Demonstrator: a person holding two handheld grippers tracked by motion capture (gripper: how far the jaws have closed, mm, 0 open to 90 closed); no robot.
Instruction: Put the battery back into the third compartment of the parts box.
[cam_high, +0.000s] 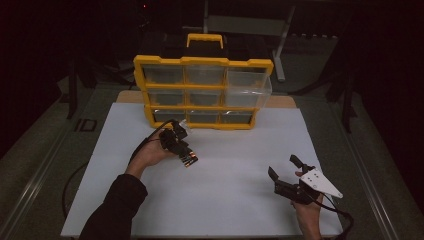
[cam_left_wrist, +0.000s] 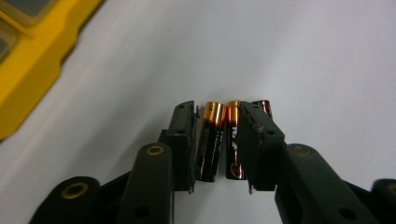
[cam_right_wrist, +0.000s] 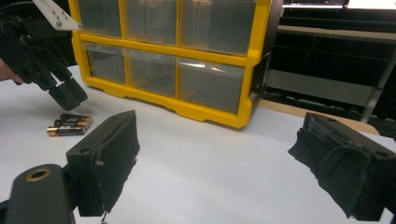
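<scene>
**Now the left gripper lines up on the batteries**

Down at the left of the white surface (cam_high: 225, 200), the left gripper (cam_left_wrist: 218, 140) hangs tilted over three AA batteries (cam_right_wrist: 69, 125) lying side by side, just in front of the yellow drawer organizer (cam_high: 202, 92). From the left gripper view, its fingers (cam_left_wrist: 183, 140) stand part open, one either side of the little row: two batteries (cam_left_wrist: 222, 140) sit plainly in the gap, and the third (cam_left_wrist: 265, 106) peeks out past the right-hand finger. Whether the pads are touching the cells yet, I cannot tell; nothing is clamped.

Over at the near right, the right gripper (cam_right_wrist: 219, 163) waits with its fingers spread wide and nothing between them, well apart from the batteries. One clear drawer (cam_high: 248, 87) at the organizer's right column stands pulled out, which looks like the likely home for these cells.

So the step in hand, as I read it, is the pick. To do it well: decide how many cells to take. If just one, shift sideways so a single battery sits centred between the fingers, or the neighbour will roll or get pinched askew. Keep the fingers square across the battery's length, low to the surface, and close slowly on its middle — round, smooth cells squirt out of a hurried or off-centre squeeze. Lift straight up before swinging toward the drawer.
</scene>
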